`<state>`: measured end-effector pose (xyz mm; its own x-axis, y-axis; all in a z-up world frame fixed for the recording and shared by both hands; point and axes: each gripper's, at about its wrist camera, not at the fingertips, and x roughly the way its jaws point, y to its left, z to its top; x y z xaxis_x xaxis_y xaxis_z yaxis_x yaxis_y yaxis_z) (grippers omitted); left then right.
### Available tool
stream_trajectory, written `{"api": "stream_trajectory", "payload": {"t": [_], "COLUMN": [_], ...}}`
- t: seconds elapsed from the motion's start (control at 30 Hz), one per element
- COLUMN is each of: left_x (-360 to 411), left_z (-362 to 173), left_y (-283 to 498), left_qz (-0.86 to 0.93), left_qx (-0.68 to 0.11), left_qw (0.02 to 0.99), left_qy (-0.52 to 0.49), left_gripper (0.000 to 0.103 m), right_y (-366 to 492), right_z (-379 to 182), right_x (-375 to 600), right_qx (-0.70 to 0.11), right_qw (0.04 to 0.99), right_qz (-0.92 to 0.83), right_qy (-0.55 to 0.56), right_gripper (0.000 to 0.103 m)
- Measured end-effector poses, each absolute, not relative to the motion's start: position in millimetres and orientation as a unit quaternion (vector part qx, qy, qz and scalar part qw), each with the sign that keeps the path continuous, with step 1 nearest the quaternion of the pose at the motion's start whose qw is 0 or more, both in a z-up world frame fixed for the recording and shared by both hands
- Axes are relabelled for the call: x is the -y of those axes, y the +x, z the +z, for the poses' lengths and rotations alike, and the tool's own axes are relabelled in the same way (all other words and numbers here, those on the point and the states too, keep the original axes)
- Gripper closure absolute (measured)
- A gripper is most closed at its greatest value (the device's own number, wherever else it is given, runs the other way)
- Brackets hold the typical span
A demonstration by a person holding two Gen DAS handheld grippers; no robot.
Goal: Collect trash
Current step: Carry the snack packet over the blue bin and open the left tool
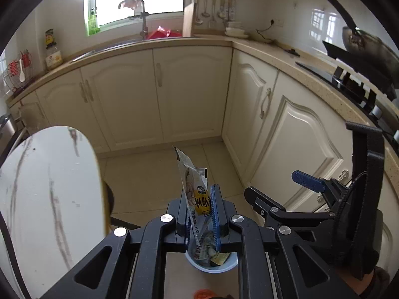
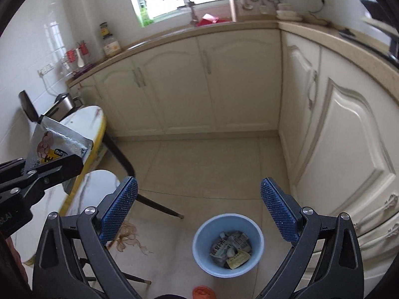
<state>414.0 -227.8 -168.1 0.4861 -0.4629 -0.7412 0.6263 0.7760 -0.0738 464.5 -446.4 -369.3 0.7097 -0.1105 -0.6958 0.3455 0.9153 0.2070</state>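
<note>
My left gripper is shut on a silver and yellow snack wrapper, which stands upright between the blue pads. It hangs above a light blue trash bin on the floor, holding several wrappers. The same wrapper and left gripper show at the left of the right wrist view. My right gripper is open and empty, above the bin. It also shows at the right of the left wrist view.
A white marble-pattern table with a yellow edge stands at the left, on dark legs. Cream cabinets line the back and right. An orange object lies on the floor near the bin. A pan sits on the stove.
</note>
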Motion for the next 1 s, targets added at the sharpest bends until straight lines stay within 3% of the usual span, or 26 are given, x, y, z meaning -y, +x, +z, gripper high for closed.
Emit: {"api": "stream_trajectory", "payload": {"t": [0.23, 0.43, 0.63, 0.73, 0.8, 0.83, 0.87, 1.0], "left_x": [289, 313, 323, 332, 342, 344, 348, 351], "left_z": [-274, -386, -471, -498, -512, -517, -522, -535], "left_y": [467, 511, 541, 555, 559, 560, 559, 564], "left_qz": [-0.333, -0.318, -0.300, -0.288, -0.287, -0.289, -0.290, -0.288], "left_qx": [-0.469, -0.554, -0.617, -0.634, -0.640, -0.645, -0.648, -0.658], "left_qw": [0.803, 0.749, 0.701, 0.689, 0.683, 0.678, 0.675, 0.667], "left_qy": [0.154, 0.177, 0.194, 0.200, 0.205, 0.202, 0.199, 0.196], "left_gripper": [0.093, 0.093, 0.093, 0.093, 0.093, 0.093, 0.093, 0.092], "right_y": [471, 483, 479, 480, 481, 481, 483, 480], "right_z": [-509, -662, -761, -789, -800, -805, -807, -806], "right_x": [517, 545, 550, 541, 538, 537, 534, 530], "right_qx": [-0.469, -0.587, -0.651, -0.672, -0.682, -0.687, -0.692, -0.690], "right_qw": [0.841, 0.750, 0.685, 0.666, 0.657, 0.653, 0.651, 0.655], "right_qz": [-0.183, -0.197, -0.189, -0.185, -0.178, -0.175, -0.177, -0.177], "right_qy": [0.197, 0.232, 0.267, 0.266, 0.268, 0.265, 0.257, 0.251], "right_gripper": [0.005, 0.019, 0.026, 0.037, 0.066, 0.072, 0.086, 0.087]}}
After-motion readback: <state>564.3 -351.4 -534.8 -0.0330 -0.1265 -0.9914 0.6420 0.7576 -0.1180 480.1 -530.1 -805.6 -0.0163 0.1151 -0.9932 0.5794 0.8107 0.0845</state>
